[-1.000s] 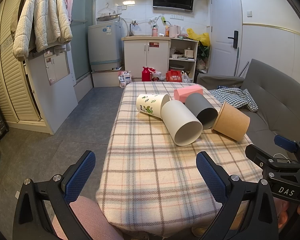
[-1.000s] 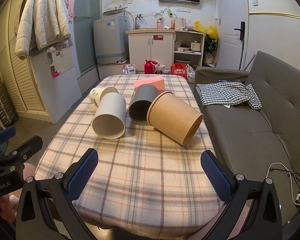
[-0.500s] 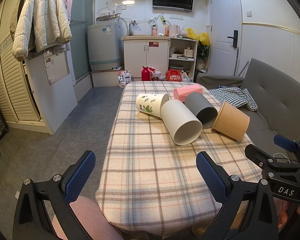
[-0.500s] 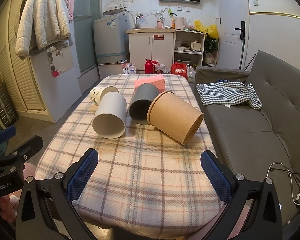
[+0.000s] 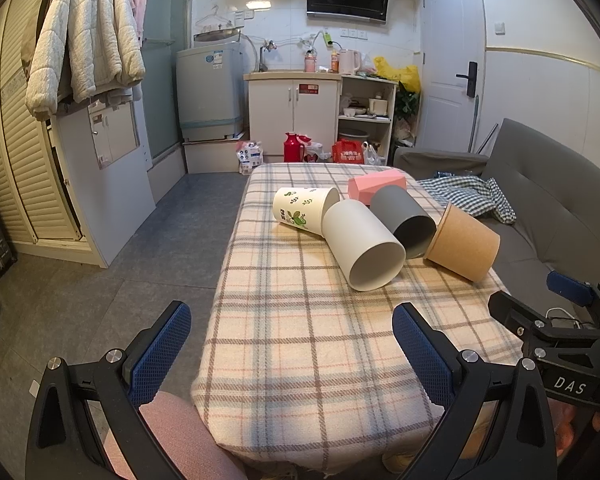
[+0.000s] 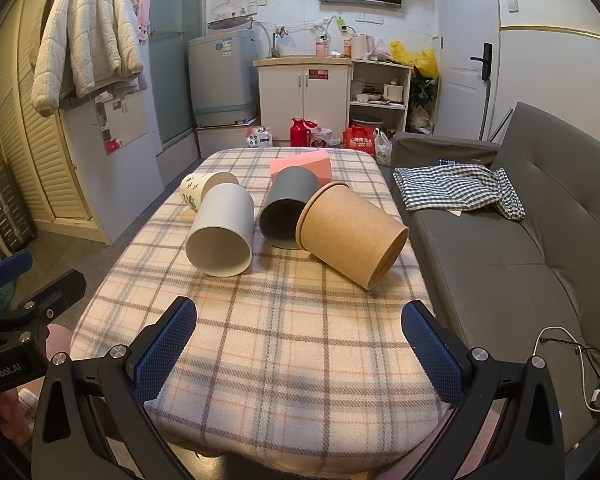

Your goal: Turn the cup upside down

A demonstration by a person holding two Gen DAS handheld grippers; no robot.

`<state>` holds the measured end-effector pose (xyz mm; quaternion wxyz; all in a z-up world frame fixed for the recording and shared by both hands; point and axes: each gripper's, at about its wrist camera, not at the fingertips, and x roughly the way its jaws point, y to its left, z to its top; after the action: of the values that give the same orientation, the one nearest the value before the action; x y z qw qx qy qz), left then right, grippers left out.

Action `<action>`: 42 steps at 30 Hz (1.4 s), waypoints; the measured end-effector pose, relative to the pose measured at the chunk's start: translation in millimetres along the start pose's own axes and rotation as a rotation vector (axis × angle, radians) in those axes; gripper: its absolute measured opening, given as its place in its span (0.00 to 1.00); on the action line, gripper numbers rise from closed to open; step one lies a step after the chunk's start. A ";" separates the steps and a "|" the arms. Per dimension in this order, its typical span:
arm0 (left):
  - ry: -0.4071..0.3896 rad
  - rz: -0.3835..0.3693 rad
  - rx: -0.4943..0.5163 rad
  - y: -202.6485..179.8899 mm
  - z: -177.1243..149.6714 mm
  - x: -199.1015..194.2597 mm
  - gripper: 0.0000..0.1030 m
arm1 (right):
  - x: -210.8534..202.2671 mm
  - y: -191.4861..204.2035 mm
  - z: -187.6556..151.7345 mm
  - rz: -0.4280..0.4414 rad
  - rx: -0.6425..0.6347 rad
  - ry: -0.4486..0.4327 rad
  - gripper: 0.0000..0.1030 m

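Note:
Several cups lie on their sides in a row on the plaid-covered table (image 5: pixel 300 340): a white cup with leaf print (image 5: pixel 300 210), a plain white cup (image 5: pixel 364 244), a grey cup (image 5: pixel 406 216) and a brown paper cup (image 5: pixel 462 242). In the right wrist view they show as leaf cup (image 6: pixel 198 192), white cup (image 6: pixel 222 234), grey cup (image 6: pixel 286 208) and brown cup (image 6: pixel 352 234). My left gripper (image 5: pixel 290 354) is open and empty at the table's near edge. My right gripper (image 6: pixel 300 354) is open and empty, short of the cups.
A pink box (image 5: pixel 376 186) lies behind the cups. A grey sofa (image 6: pixel 520 248) with a checked cloth (image 6: pixel 456 188) stands right of the table. Open floor (image 5: pixel 112 264) lies left of it. Cabinets and a washing machine stand at the far wall.

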<state>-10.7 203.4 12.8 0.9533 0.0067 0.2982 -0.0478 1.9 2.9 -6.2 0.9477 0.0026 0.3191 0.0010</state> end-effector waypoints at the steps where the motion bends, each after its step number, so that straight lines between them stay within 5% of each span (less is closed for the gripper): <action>1: 0.000 -0.001 -0.003 0.0 0.2 -0.6 1.00 | 2.3 1.3 -1.4 0.000 -0.003 0.003 1.00; 9: 0.038 -0.004 -0.028 11.5 15.4 5.7 1.00 | 1.8 7.2 17.5 0.017 -0.056 0.010 1.00; 16: 0.102 0.026 -0.077 50.0 44.7 34.3 1.00 | 29.8 33.2 73.0 0.072 -0.201 0.040 1.00; 26: 0.186 0.094 -0.080 99.5 75.9 107.3 1.00 | 143.1 110.4 151.4 0.201 -0.518 0.214 1.00; 34: 0.238 0.121 -0.095 118.1 73.8 145.3 1.00 | 243.4 146.4 161.4 0.216 -0.645 0.390 1.00; 42: 0.279 0.119 -0.124 127.0 65.6 168.3 1.00 | 298.2 158.4 152.5 0.227 -0.699 0.523 1.00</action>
<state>176.3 312.5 -31.1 0.9023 -0.0278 0.4293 0.0284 331.6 161.7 -64.3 0.7730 -0.2832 0.5261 0.2132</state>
